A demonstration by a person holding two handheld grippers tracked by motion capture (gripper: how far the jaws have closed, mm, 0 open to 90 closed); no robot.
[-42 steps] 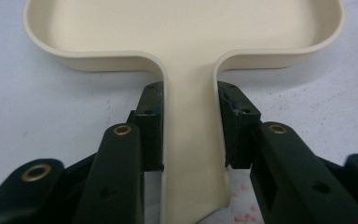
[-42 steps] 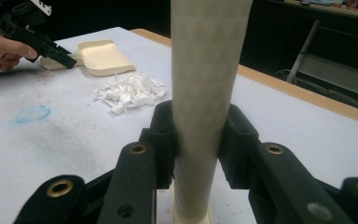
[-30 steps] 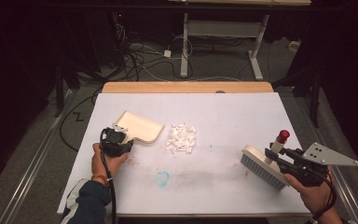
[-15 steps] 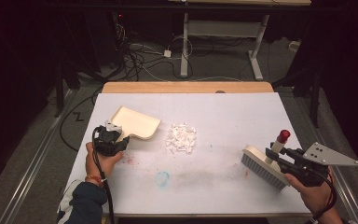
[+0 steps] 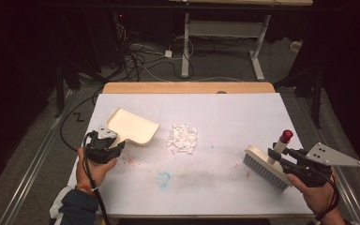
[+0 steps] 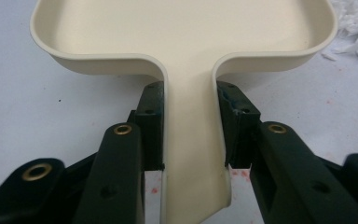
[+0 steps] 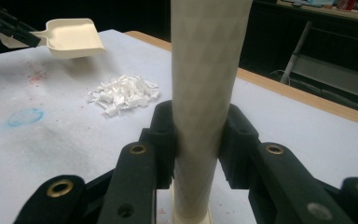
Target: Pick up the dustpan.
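My left gripper (image 5: 120, 143) is shut on the handle (image 6: 192, 140) of a cream dustpan (image 5: 133, 126), whose tray (image 6: 182, 28) is held off the white table (image 5: 225, 108) at the left, mouth facing away and to the right. A pile of white paper scraps (image 5: 183, 138) lies mid-table, right of the pan. At the right, my right gripper (image 5: 285, 161) is shut on the white handle (image 7: 205, 70) of a brush (image 5: 265, 166). The handle has a red tip, and the bristles rest on the table. From the right gripper view, the dustpan (image 7: 72, 37) hovers beyond the scraps (image 7: 123, 95).
A blue ring mark (image 5: 163, 178) and red specks (image 5: 131, 160) stain the table in front of the scraps. A wooden strip (image 5: 187, 87) borders the far edge. Cables and desk legs (image 5: 185, 51) stand on the floor beyond.
My left gripper has lifted the dustpan and carried it slightly to the left, away from the scraps. The right gripper and the brush have stayed put.
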